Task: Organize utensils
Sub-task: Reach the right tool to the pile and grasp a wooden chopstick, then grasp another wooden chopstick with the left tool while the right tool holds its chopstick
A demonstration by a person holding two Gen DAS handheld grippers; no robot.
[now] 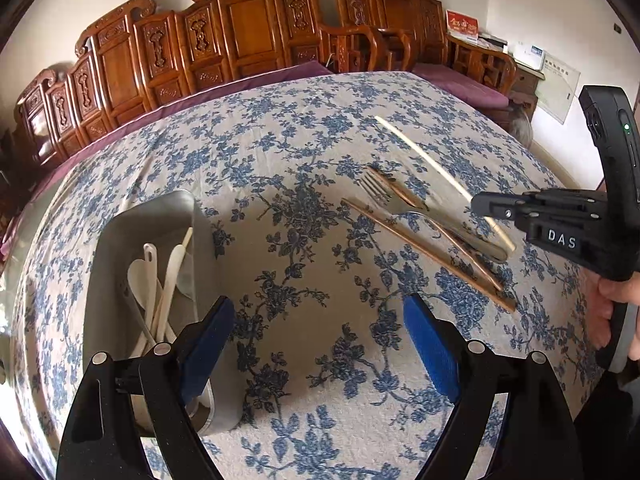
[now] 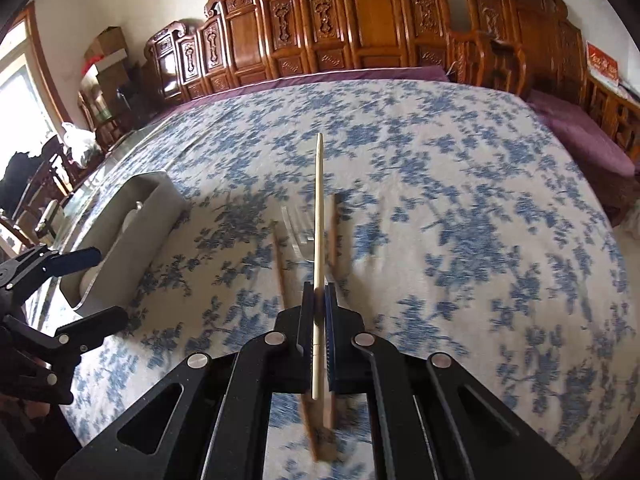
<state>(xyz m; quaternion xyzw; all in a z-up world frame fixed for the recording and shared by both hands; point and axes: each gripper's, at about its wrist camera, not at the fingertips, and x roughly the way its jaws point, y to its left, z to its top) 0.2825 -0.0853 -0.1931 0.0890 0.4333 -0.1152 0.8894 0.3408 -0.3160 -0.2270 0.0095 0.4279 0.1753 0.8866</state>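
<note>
pale chopstick gripped, tray to the left

the right gripper has its blue pads pressed together on a pale chopstick, pinched not far from its near end so that most of the length sticks out ahead of the fingers and a short tail runs back between the arms. in the left wrist view the stick slants clear above the cloth, so it looks lifted, not dragging. the left gripper stands wide, nothing between its pads, hovering over bare floral tablecloth just beside the metal tray.

below the held stick, a steel fork and two brown chopsticks lie on the cloth in a loose bundle; the fork seems to rest across one of the brown sticks. the tray sits well to the left and already holds several white spoons and one more pale stick.

judged from this, the step in hand is carrying the stick over to the tray. the long overhang is the weak point: a quick swing could let it pivot in the pads, so a steady sweep with the grip kept firm seems wise. it would help to line the stick up with the tray's long side, lower the far tip inside the wall first, and part the pads only once it is low, so it lands beside its mate and does not bounce off the rim.
</note>
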